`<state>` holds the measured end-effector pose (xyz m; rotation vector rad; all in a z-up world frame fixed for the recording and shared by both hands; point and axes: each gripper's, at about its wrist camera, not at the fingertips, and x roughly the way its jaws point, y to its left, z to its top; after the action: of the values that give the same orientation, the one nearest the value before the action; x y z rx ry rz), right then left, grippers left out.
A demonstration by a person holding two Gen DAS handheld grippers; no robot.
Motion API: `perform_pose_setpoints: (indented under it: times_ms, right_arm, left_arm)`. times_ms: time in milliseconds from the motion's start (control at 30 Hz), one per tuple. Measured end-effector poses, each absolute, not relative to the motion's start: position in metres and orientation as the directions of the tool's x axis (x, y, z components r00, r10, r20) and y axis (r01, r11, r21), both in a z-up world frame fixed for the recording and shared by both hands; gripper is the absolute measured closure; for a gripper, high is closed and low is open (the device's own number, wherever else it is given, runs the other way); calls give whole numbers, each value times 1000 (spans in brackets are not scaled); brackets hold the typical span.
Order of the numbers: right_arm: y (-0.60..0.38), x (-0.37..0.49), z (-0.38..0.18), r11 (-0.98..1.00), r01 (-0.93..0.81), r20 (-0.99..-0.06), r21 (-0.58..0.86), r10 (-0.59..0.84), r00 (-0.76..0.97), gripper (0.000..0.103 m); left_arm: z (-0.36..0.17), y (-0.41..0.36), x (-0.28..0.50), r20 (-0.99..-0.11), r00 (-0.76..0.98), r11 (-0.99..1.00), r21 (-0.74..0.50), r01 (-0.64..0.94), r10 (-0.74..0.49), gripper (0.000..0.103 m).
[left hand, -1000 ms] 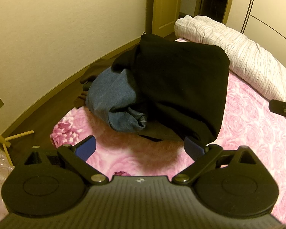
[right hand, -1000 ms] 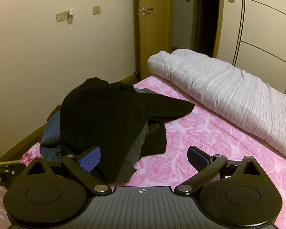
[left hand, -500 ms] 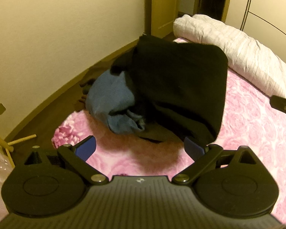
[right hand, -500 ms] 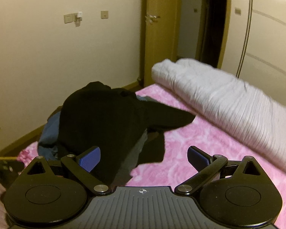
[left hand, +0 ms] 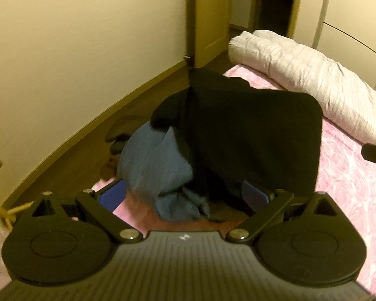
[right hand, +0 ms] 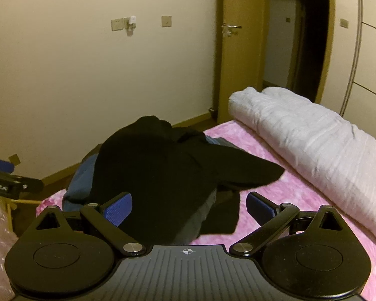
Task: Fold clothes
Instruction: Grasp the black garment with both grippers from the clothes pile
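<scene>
Left wrist view: the left claw [left hand: 184,197] stands spread, its two blue pads wide apart and pinching nothing. Between and just beyond the pads lies a heap of clothes on the bed [left hand: 343,183], which is covered by a pink rose-patterned spread. The heap consists of a black garment [left hand: 253,135] draped over the top and a blue garment [left hand: 155,160] bulging out beneath it on the side nearer the wall [left hand: 70,57]. The lower edge of the blue garment reaches almost to the claw's left pad; whether cloth and pad touch cannot be told, as the picture is blurred there. A rolled white quilt [left hand: 310,75] lies along the far side of the bed, well apart from the heap. A dark part of the other tool shows at the right edge.

Right wrist view: the right claw [right hand: 189,207] is likewise spread and grips nothing. The black garment [right hand: 163,173] fills the space ahead of its left pad, with one flat corner pointing out toward the white quilt [right hand: 308,135]. The blue garment [right hand: 81,183] shows only at the heap's left side. Behind the bed stand the wall and an open door [right hand: 240,57]. The left claw's tip appears at the left edge.
</scene>
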<state>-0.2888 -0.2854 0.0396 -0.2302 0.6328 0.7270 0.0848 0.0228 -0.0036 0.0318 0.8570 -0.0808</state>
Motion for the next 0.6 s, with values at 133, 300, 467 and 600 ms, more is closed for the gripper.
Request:
perform_pose_setpoints:
  times_ms: [133,300,467,600]
  right_arm:
    - [-251,-268,37,692,-721,-630,-18,552,546,3]
    - [-218,-245,11,641,-766,-693,-44,533,485,4]
    - [-185,-222,-16,585,-809,-752,-64,504,424,28]
    - [-158,-203,-37,537,-840,-796,-76,475,376,63]
  left_arm:
    - [-16,34,130,-752,644,986,-46,161,-140,6]
    - [-39,46,191,-746,599,954,-182,237,-292,6]
    - [-59,41,219,-743,555,920,-225,320,-375,13]
    - [-75,37,241,-737,514,886,-259,384,-438,58]
